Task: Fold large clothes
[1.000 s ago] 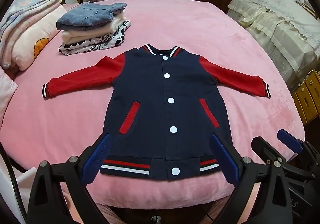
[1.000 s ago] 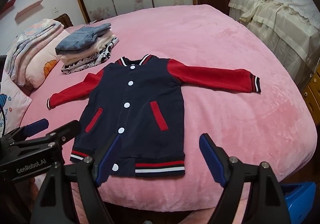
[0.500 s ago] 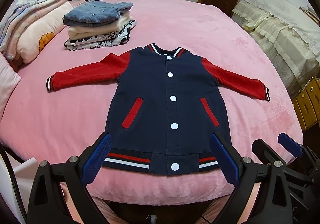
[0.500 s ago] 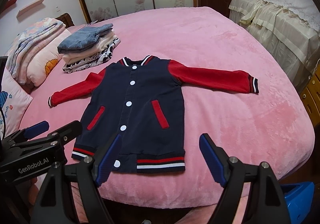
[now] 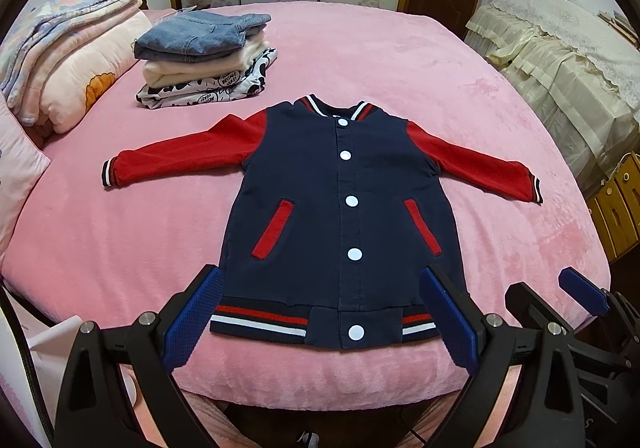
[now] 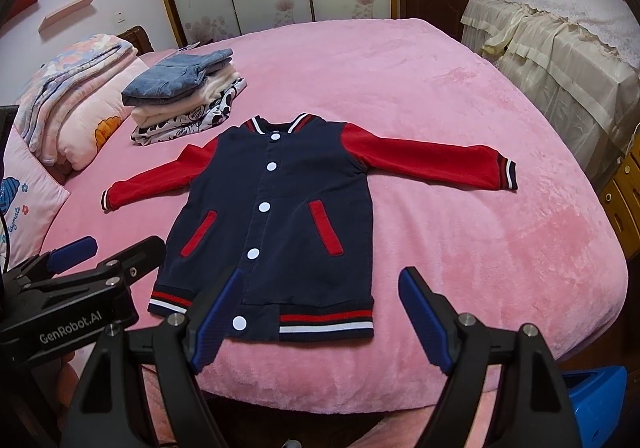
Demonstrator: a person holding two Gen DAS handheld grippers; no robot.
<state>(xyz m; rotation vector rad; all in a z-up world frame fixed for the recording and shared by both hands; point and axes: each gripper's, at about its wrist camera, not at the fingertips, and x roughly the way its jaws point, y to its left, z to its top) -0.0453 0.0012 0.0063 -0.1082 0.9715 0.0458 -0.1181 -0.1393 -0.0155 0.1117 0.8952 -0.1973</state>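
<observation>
A navy varsity jacket [image 5: 344, 216] [image 6: 276, 224] with red sleeves and white snaps lies flat, face up, on the pink bed [image 5: 400, 60] [image 6: 460, 248], both sleeves spread outward and its striped hem toward me. My left gripper [image 5: 320, 312] hangs open in front of the hem, above the bed's near edge, holding nothing. My right gripper [image 6: 316, 316] is open too, near the hem's right part, empty. In the right wrist view the left gripper [image 6: 72, 256] shows at the lower left; in the left wrist view one blue fingertip [image 5: 582, 290] of the right gripper shows at the lower right.
A stack of folded clothes [image 5: 204, 56] [image 6: 184, 96] topped with denim sits at the bed's back left. Folded quilts and pillows [image 5: 68, 52] [image 6: 68, 100] lie at the left. A draped cream sofa [image 5: 568, 60] stands to the right, with a wooden cabinet [image 5: 616, 204] beside it.
Both grippers have drawn back and risen slightly, so the jacket sits farther away and higher in both views. The jacket itself has not moved.
</observation>
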